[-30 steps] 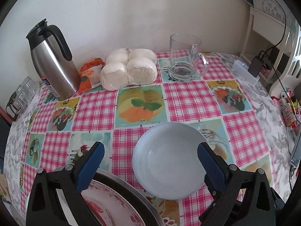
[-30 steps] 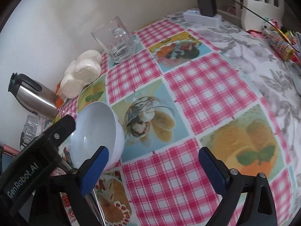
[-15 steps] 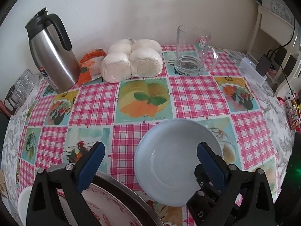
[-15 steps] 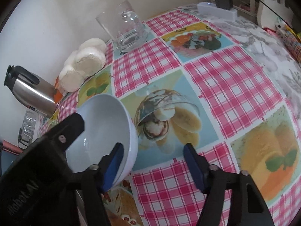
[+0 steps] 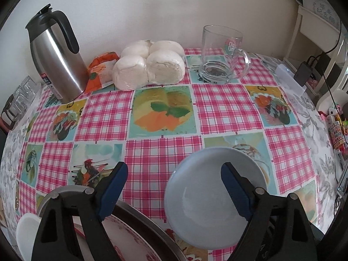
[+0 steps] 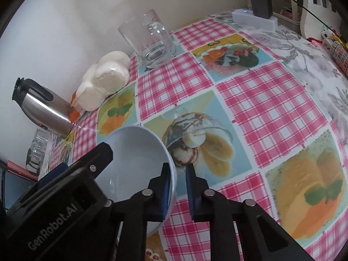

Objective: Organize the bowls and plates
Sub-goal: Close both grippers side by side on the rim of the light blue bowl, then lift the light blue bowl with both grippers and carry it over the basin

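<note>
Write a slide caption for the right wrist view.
Right gripper pinching the rim of a pale blue bowl on a checked tablecloth.

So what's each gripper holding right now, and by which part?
Right gripper has just closed on the pale blue bowl, pinching its rim. Left gripper, open, holds nothing.

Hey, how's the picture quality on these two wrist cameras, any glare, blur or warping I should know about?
Left wrist view: soft even light, sharp; fisheye bends the checked tablecloth outward, dark corners; mild glare on the steel jug. Right wrist view: same warping, horizon tilted; the lower right cloth looks smeared; the pale blue bowl stays clear, with a faint sheen inside.
</note>
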Demonstrator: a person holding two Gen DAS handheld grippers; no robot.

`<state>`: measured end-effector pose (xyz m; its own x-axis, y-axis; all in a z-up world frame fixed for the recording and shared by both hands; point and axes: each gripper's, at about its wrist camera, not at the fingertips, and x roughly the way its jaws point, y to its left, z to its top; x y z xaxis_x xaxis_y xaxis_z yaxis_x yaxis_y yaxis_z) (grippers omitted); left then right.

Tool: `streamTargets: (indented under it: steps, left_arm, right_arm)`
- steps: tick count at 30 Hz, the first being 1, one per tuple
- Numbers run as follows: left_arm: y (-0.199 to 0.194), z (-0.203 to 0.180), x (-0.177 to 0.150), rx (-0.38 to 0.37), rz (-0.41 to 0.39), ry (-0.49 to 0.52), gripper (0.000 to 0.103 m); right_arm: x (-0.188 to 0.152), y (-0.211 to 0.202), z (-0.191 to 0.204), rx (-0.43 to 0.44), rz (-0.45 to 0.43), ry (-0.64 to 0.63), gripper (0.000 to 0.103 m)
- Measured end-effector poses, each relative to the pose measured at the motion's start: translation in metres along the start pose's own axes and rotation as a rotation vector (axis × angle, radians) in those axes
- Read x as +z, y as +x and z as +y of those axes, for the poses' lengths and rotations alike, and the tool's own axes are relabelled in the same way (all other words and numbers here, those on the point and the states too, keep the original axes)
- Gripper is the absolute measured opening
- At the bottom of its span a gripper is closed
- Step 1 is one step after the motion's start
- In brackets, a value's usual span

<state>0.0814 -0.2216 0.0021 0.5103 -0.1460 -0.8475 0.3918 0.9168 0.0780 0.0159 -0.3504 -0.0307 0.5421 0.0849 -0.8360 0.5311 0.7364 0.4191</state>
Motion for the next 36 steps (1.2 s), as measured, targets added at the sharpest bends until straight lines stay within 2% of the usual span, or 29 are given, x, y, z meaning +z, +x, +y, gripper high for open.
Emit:
streamTargets:
  steps: [4,13,15,16,19,23,27,31,34,36]
  left_arm:
    - [0.000,-0.004,-0.001,-0.018,0.008,0.008,0.080]
    - [0.004,-0.006,-0.003,-0.023,0.025,0.006,0.079]
    - [0.006,-0.006,-0.005,-0.024,0.034,0.006,0.074]
    - [0.008,-0.006,-0.005,-0.029,0.044,0.005,0.066]
    - [0.013,-0.009,-0.008,-0.039,0.066,0.008,0.062]
    - [0.019,-0.016,-0.012,-0.057,0.093,0.024,0.041]
    - [0.028,-0.020,-0.017,-0.071,0.122,0.034,0.035]
    - [0.031,-0.022,-0.020,-0.089,0.126,0.039,0.031]
    - [0.034,-0.020,-0.021,-0.122,0.131,0.024,0.022]
    - [0.034,-0.020,-0.021,-0.133,0.131,0.014,0.021]
  right_arm:
    - [0.000,-0.002,-0.003,-0.007,0.001,-0.009,0.010]
    - [0.002,-0.003,-0.012,0.005,0.012,-0.002,0.010]
    - [0.004,-0.005,-0.017,0.010,0.011,0.016,0.010]
    - [0.004,-0.005,-0.018,0.007,0.015,0.020,0.010]
    - [0.006,-0.006,-0.023,0.011,0.016,0.037,0.010]
    - [0.006,-0.004,-0.027,0.022,0.024,0.056,0.010]
    - [0.005,-0.002,-0.028,0.020,0.026,0.064,0.010]
    - [0.004,-0.002,-0.032,0.038,0.030,0.086,0.011]
    - [0.004,-0.002,-0.031,0.045,0.031,0.088,0.011]
    - [0.004,-0.002,-0.030,0.045,0.034,0.087,0.011]
